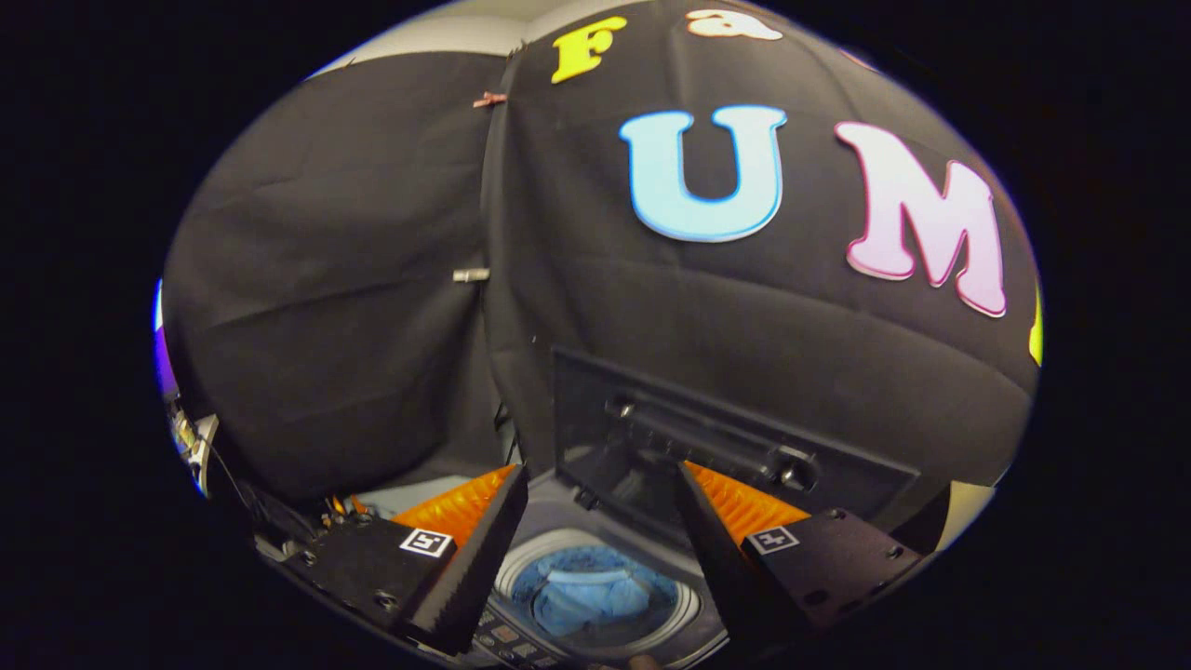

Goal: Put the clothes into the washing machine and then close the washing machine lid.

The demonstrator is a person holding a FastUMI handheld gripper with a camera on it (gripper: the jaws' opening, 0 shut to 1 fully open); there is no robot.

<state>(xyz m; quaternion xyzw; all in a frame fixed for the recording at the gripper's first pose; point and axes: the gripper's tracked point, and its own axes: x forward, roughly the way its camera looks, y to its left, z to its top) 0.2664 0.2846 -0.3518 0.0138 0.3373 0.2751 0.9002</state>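
Gripper: gripper [600, 489] tilted down over washer [595, 521], fingers spread wide, holding nothing.
Lid: lid [707, 447] upright, dark plastic.
Clothes: crumpled blue clothes [591, 582] in round drum.

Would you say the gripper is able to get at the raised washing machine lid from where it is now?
Probably yes. The gripper is open, its fingers spread to either side, and the lid stands up just ahead of them with nothing in between. The blue clothes already lie down in the drum, out of the way.
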